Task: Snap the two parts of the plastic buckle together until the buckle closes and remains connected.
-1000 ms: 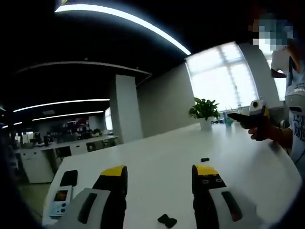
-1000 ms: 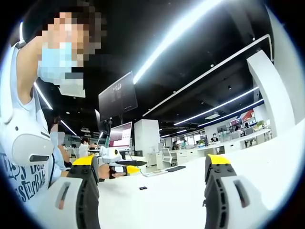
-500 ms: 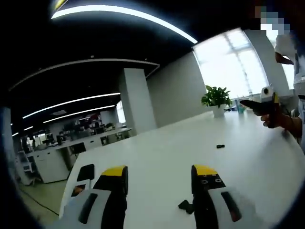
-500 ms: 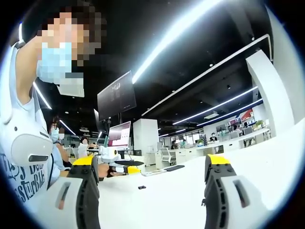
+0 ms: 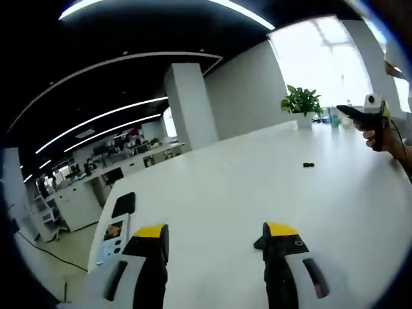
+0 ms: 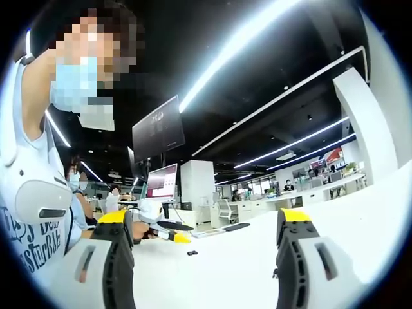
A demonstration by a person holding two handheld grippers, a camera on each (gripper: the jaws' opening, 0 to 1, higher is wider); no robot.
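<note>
— What do we see in the left gripper view?

— Our left gripper [image 5: 215, 235] hangs over the white table [image 5: 212, 187], jaws spread wide with nothing between them. One buckle part [image 5: 309, 165] lies small and dark on the table, well ahead and to the right. A bit of something dark shows at the inner edge of the right jaw tip; we cannot tell if it is the other part. Near the table's left edge lie a phone [image 5: 123, 204] and a card [image 5: 111, 234]. A plant [image 5: 302, 103] stands at the far end by the window.

— And the other gripper?

— We see it there at the right edge, held in a hand [image 5: 381, 136]. In the right gripper view, our right gripper [image 6: 206, 222] is also released, jaws far apart and empty. A buckle part [image 6: 191, 252] lies on the table between them, farther off. The left gripper shows past the left jaw.
</note>
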